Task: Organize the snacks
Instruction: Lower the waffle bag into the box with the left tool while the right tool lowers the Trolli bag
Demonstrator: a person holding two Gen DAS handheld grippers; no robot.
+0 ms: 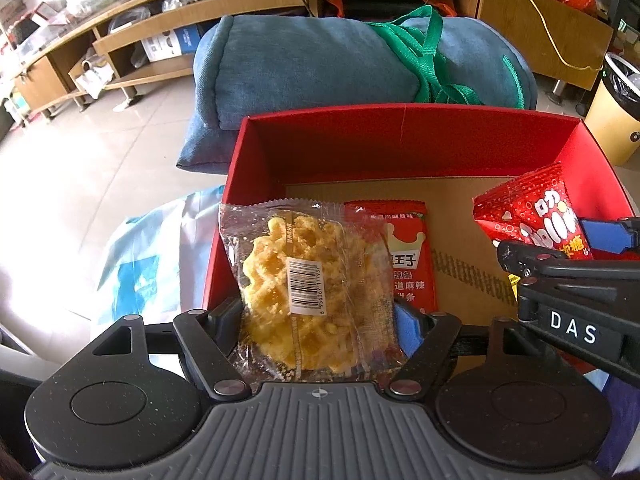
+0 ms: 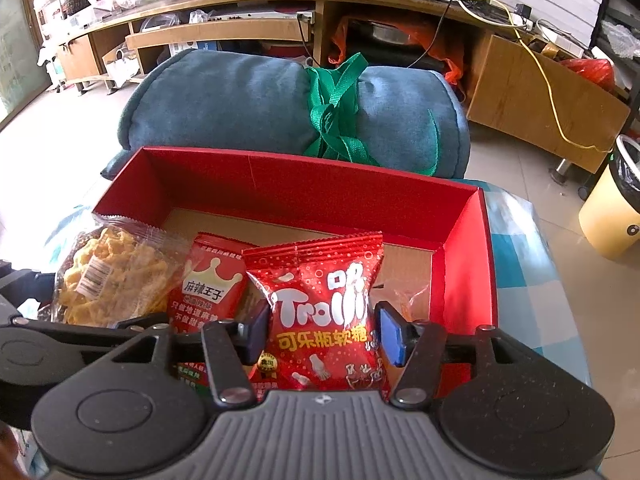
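Left gripper clamped on waffle pack, held over near-left corner of red box. Right gripper straddles Trolli bag; whether the pads still press it I cannot tell. Bag stands upright over the box's near side. Chili-strip pack lies inside the box between waffle and Trolli. Blue cushion with green straps beyond the far wall.
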